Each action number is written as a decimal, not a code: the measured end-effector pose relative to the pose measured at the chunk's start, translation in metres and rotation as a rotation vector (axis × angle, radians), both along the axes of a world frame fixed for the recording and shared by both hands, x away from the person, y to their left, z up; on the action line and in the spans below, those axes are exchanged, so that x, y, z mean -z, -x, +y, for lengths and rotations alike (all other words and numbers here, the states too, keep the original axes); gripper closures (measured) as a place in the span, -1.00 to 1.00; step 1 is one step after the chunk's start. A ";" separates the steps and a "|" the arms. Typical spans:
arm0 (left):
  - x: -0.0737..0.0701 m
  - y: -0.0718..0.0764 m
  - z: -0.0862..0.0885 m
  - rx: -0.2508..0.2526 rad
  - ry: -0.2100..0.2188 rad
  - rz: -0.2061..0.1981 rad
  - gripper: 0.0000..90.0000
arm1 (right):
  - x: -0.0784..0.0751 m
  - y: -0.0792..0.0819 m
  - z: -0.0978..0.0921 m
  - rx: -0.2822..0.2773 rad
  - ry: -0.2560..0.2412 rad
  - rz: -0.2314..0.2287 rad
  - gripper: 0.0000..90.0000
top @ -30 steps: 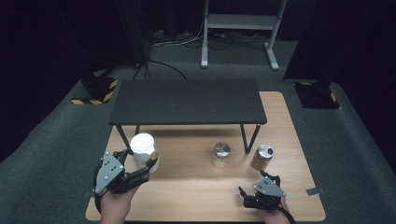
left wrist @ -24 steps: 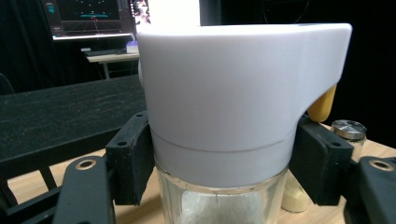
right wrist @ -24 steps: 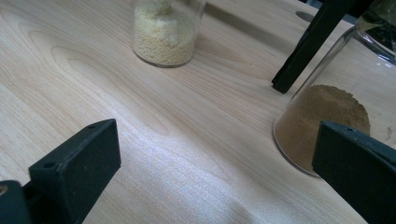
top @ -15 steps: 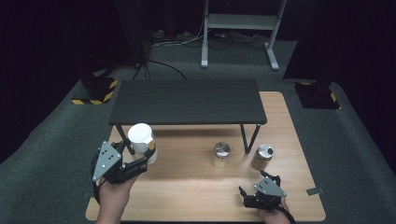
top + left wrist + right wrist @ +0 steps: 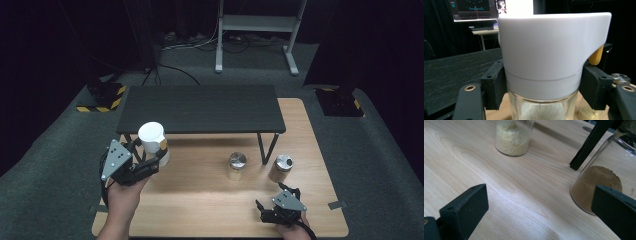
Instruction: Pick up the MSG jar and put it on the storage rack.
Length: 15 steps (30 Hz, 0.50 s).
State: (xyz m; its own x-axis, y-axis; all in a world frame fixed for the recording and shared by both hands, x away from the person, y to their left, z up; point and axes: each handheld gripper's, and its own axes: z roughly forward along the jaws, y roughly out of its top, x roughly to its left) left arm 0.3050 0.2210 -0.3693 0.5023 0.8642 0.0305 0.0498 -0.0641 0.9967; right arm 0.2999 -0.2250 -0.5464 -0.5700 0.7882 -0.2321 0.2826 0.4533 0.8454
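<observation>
The left tool [image 5: 145, 167] clamps the white-capped jar [image 5: 544, 75] lifted near the black shelf [image 5: 200, 107], unplaced; the right tool [image 5: 275, 210] rests wide open, empty, two jars remaining.

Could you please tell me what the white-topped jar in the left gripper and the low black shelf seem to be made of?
Jar: clear glass body, see-through, under a matte white cap, likely plastic. Black shelf: dark, faintly grained top, perhaps painted wood or laminate.

Dim, dark surroundings; overhead light brightens the wooden board [image 5: 200, 200]

Bare board [image 5: 200, 200] before two jars [image 5: 237, 165], low table [image 5: 200, 107] behind.
</observation>
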 end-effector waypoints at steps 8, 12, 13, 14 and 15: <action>-0.007 -0.009 -0.003 -0.001 0.001 -0.004 -0.32 | 0.000 0.000 0.000 -0.002 0.003 -0.001 -1.00; -0.011 -0.013 -0.004 -0.002 -0.003 -0.010 -0.32 | 0.000 0.000 0.000 -0.003 0.002 -0.002 -1.00; -0.013 -0.015 -0.005 -0.002 -0.005 -0.010 -0.32 | 0.000 0.000 0.000 -0.003 0.001 -0.002 -1.00; -0.013 -0.016 -0.005 -0.002 -0.006 -0.011 -0.32 | 0.000 0.000 0.000 -0.003 0.000 -0.002 -1.00; -0.015 -0.018 -0.006 -0.003 -0.005 -0.012 -0.32 | 0.000 0.000 0.000 -0.002 0.000 -0.003 -1.00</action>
